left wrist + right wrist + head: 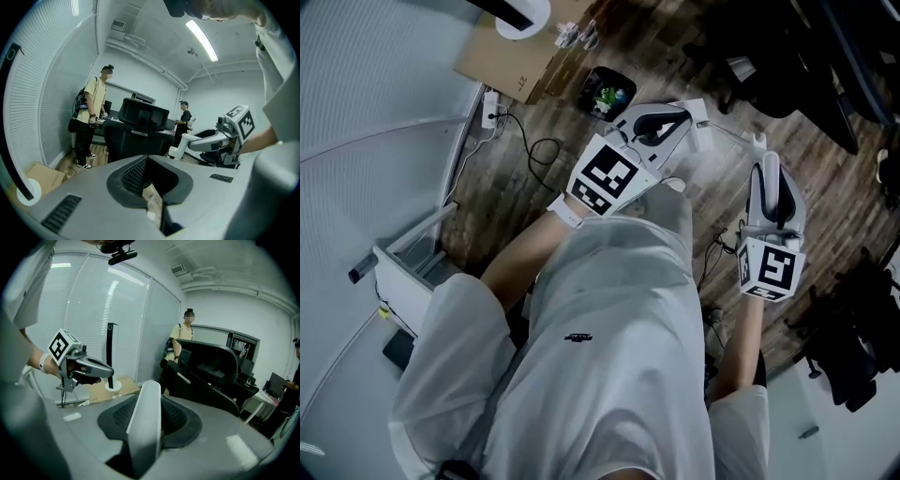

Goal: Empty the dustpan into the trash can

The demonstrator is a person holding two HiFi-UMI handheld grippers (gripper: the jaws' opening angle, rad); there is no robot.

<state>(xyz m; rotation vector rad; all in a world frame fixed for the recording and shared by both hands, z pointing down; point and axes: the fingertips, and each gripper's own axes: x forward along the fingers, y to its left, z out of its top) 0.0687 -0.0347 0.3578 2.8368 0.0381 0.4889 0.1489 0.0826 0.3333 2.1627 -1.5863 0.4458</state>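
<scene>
Your shirt nearest | your left claw pinched shut, empty | right claw clamps white handle | dustpan, likely, on floor beyond left claw | risk: handle twists in grip, scraps spill; trash can unseen

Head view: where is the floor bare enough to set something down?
Bare wood floor lies between the left gripper and right gripper. Crowded: cardboard, black tray and cable at upper left; office chairs at the top.
</scene>
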